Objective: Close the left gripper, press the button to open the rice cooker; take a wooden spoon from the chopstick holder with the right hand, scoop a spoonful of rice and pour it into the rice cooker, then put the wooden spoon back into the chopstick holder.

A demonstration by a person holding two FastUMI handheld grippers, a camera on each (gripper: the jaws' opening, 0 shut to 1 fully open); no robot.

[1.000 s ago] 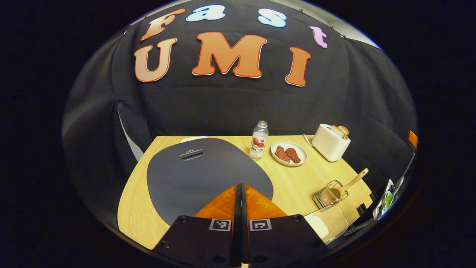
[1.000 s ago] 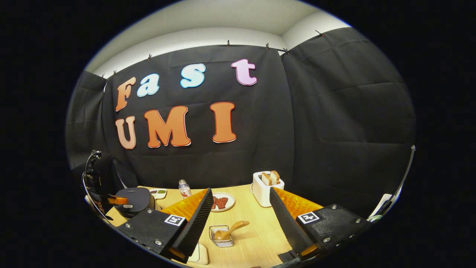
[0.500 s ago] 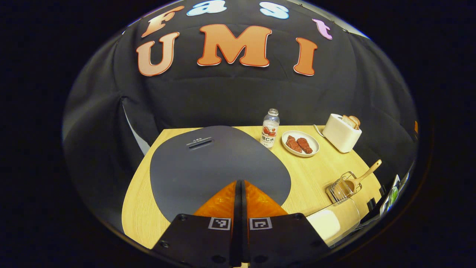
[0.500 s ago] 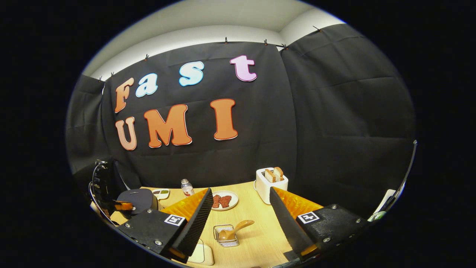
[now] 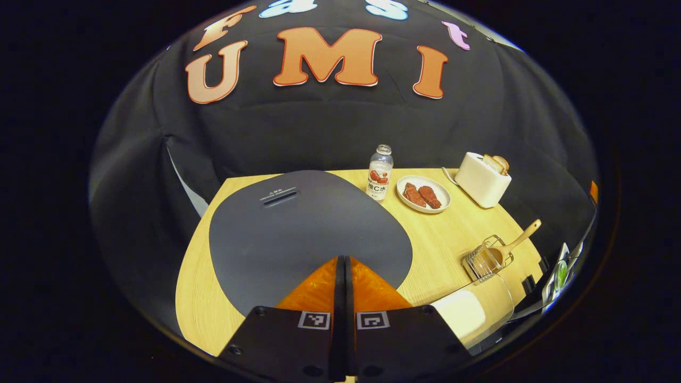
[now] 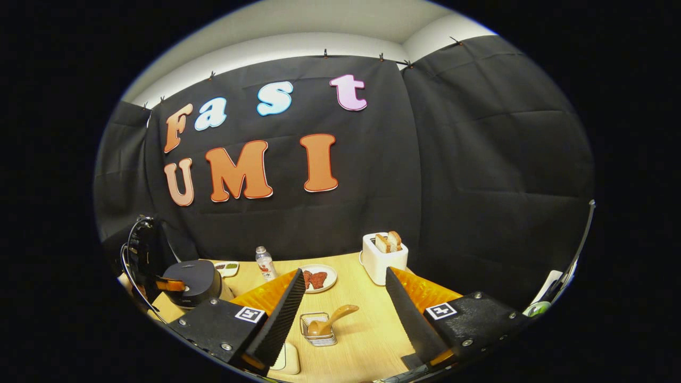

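The rice cooker's grey lid [image 5: 298, 234] lies shut right in front of my left gripper [image 5: 341, 260], whose orange fingers are pressed together with their tips over the lid's near edge. The button is hidden. In the right gripper view the cooker [image 6: 194, 282] stands at the far left with the left gripper [image 6: 170, 285] at its front. My right gripper [image 6: 345, 282] hangs open above the table. Between and beyond its fingers the wooden spoon [image 6: 332, 319] leans in the wire chopstick holder [image 6: 317, 332]. The spoon [image 5: 518, 242] and holder [image 5: 487, 260] sit right of the cooker. A clear rice container [image 5: 468, 314] stands nearer.
On the wooden table [image 5: 441, 239], a drink bottle [image 5: 380, 173], a plate of meat [image 5: 423, 194] and a white toaster [image 5: 481, 178] with bread stand along the back. A small dish [image 6: 226, 267] sits behind the cooker. The table's right edge lies past the holder.
My left gripper has moved closer over the cooker lid, which now looms larger. The right gripper's view has dipped slightly towards the table; its fingers stay open.
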